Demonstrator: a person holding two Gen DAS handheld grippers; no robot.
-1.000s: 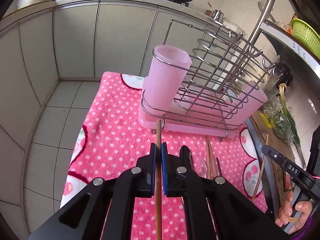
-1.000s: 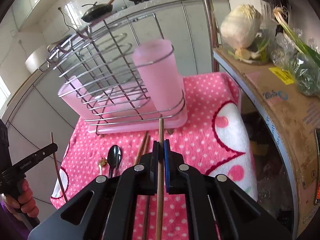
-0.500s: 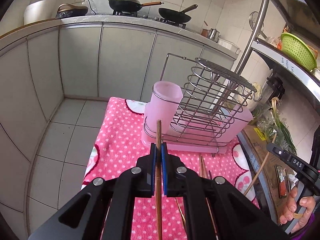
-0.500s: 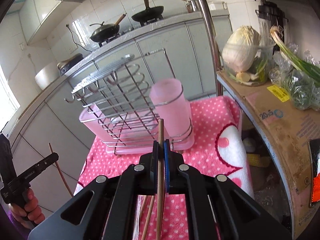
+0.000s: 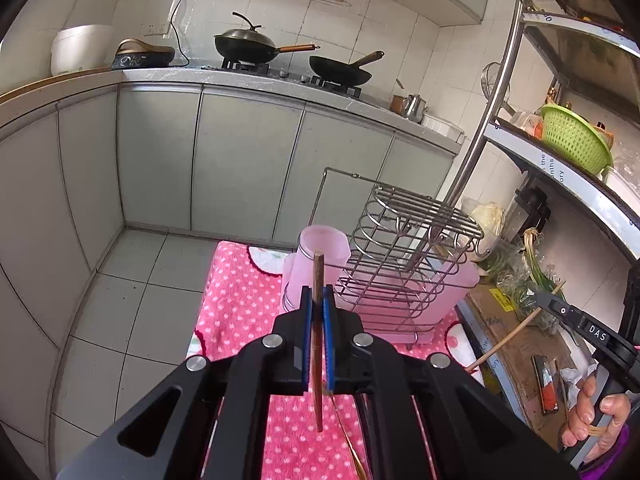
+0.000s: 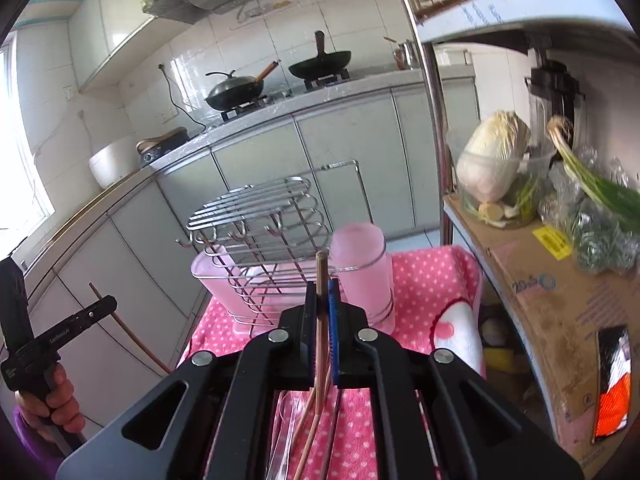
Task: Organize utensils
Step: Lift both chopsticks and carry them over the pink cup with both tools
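Observation:
My left gripper (image 5: 317, 296) is shut on a brown chopstick (image 5: 318, 276) whose tip stands in line with the pink utensil cup (image 5: 318, 258) in the wire rack (image 5: 404, 256). My right gripper (image 6: 323, 290) is shut on another chopstick (image 6: 320, 270), raised above the pink dotted cloth (image 6: 432, 276); its tip lies just left of the pink cup (image 6: 364, 268) in that view. The right gripper shows in the left wrist view (image 5: 548, 300), the left gripper in the right wrist view (image 6: 102, 306). More chopsticks (image 6: 308, 436) lie on the cloth under the right gripper.
The rack has a pink drip tray (image 5: 440, 300). A metal shelf post (image 6: 436, 152) stands right of the rack, with cabbage (image 6: 492, 164) and greens on a cardboard-covered shelf. Cabinets (image 5: 240, 160) with woks on the stove stand behind. Tiled floor lies left of the cloth.
Both grippers have lifted up and back from the cloth with their chopsticks, so the rack and cup now look smaller and lower. Both stay shut.

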